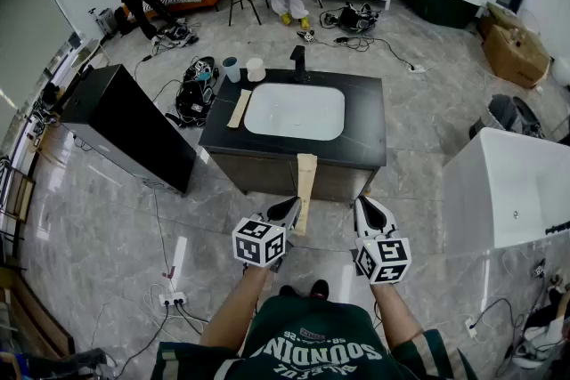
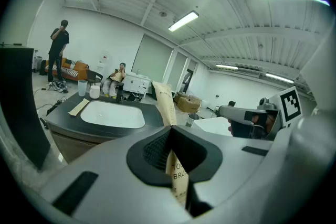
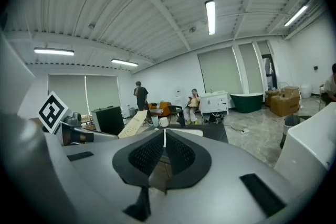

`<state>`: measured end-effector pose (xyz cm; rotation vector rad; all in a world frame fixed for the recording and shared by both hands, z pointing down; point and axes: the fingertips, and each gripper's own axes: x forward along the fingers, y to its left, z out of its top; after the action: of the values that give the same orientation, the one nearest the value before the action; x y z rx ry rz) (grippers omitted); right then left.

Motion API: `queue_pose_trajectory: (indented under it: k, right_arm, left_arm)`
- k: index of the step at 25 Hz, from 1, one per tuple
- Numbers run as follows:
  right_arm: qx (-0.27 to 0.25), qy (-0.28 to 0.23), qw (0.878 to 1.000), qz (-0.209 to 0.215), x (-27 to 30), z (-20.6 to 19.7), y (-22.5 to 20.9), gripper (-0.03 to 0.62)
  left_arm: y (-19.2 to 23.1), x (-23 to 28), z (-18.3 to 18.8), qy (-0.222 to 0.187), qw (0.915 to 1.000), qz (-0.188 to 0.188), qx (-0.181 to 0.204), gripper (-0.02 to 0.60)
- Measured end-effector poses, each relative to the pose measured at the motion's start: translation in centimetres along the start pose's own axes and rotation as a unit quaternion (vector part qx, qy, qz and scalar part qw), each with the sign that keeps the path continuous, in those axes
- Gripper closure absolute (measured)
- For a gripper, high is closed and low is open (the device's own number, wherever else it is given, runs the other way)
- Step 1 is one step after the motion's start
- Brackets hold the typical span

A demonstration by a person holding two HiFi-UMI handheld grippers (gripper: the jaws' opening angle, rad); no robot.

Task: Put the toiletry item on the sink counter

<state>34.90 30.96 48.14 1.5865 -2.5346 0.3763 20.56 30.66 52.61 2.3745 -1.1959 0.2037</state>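
- I am reading the left side of the bench first. A second flat box is lying beside the basin, with a blue cup and a white cup behind it, so I am treating that strip as taken.
- I am gripping the toothbrush box in the left tool, with the jaws clamped on its near end. The box is pointing away from me, and its far end is at the bench's front edge. I cannot tell whether it is touching.
- I am judging the bare front strip between basin and edge to be the best landing spot. The move calls for carrying the box forward, lowering it flat, and parting the jaws only once it is fully supported, so that it is not tipping off the edge or into the basin.
- I am carrying the right tool empty, with its jaws together, just right of the box.
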Motion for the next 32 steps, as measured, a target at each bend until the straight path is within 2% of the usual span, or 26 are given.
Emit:
queue_pose_trajectory:
  k: [18, 32]
  right_arm:
    - [-0.002, 0.0, 1.0, -0.014, -0.6, 0.0, -1.2, 0.551]
    - [0.005, 0.0, 1.0, 0.001, 0.8, -0.3, -0.9, 0.551]
  left_arm:
    - [-0.7, 0.6, 0.0, -0.003, 1.0, 0.0, 0.002, 0.571]
    - [0.3, 0.9, 0.6, -0.006, 0.9999, 0.01, 0.002, 0.571]
